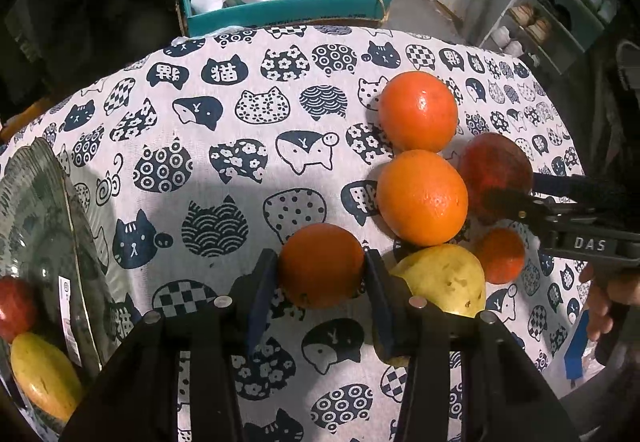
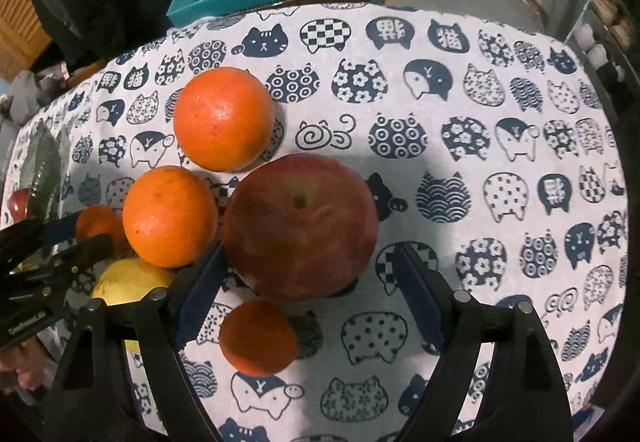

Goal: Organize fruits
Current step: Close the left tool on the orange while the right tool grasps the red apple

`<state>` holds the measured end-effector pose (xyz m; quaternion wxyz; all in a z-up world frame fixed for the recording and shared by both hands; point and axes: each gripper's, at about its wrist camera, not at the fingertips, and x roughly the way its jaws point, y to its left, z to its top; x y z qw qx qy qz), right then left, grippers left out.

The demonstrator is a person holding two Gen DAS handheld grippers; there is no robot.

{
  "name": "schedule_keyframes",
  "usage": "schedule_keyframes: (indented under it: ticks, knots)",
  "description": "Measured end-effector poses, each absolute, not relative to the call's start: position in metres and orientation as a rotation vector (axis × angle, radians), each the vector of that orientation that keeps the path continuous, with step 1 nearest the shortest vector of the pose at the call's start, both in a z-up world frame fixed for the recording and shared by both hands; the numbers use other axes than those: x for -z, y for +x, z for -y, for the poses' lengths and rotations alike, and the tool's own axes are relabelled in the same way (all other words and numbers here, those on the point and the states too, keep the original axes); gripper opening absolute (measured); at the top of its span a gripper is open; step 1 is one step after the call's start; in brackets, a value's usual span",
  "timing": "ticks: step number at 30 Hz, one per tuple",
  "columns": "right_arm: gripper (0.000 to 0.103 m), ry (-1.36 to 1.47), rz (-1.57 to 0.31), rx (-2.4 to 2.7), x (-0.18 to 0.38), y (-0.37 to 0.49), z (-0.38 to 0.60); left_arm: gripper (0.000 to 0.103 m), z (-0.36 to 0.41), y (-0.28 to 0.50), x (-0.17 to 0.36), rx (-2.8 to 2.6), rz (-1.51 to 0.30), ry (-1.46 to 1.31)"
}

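My left gripper (image 1: 320,256) is shut on a small orange (image 1: 320,266) that sits on the cat-print cloth; the same grip shows at the left edge of the right wrist view (image 2: 98,224). Beside it lie a yellow pear (image 1: 444,282), two larger oranges (image 1: 422,197) (image 1: 418,111), a small tangerine (image 1: 502,256) and a red apple (image 1: 496,165). My right gripper (image 2: 308,254) is open, pointing steeply down, its fingers on either side of the red apple (image 2: 300,226) without pressing it. The tangerine (image 2: 258,338) lies just under this gripper.
A glass bowl (image 1: 48,201) at the table's left edge holds a red apple (image 1: 16,306) and a yellow fruit (image 1: 44,374). A teal box (image 1: 280,9) with plastic bags stands beyond the far edge. A shoe rack (image 1: 552,13) is at the far right.
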<state>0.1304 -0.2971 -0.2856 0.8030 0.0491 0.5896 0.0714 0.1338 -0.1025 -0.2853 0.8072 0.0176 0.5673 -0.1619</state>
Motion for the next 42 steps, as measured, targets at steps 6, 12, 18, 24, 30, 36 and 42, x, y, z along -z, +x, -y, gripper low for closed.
schedule_keyframes:
  ticks: [6, 12, 18, 24, 30, 36, 42]
  knots:
    - [0.074, 0.127, -1.271, -0.189, 0.292, 0.134, 0.294, 0.044, 0.102, 0.135, 0.285, 0.345, -1.215, 0.036]
    - [0.073, 0.098, -1.236, -0.165, 0.29, 0.129, 0.292, 0.044, 0.103, 0.134, 0.282, 0.336, -1.209, 0.04]
    - [0.071, 0.071, -1.183, -0.13, 0.278, 0.117, 0.294, 0.044, 0.101, 0.131, 0.273, 0.329, -1.188, 0.036]
    - [0.066, 0.056, -1.134, -0.113, 0.26, 0.107, 0.295, 0.044, 0.098, 0.125, 0.254, 0.322, -1.152, 0.03]
    - [0.062, 0.053, -1.156, -0.12, 0.257, 0.107, 0.295, 0.044, 0.092, 0.119, 0.24, 0.317, -1.13, 0.014]
    - [0.065, 0.099, -1.188, -0.137, 0.259, 0.116, 0.295, 0.044, 0.085, 0.117, 0.243, 0.304, -1.14, 0.006]
    - [0.076, 0.079, -1.244, -0.124, 0.276, 0.122, 0.292, 0.044, 0.078, 0.12, 0.247, 0.294, -1.15, -0.008]
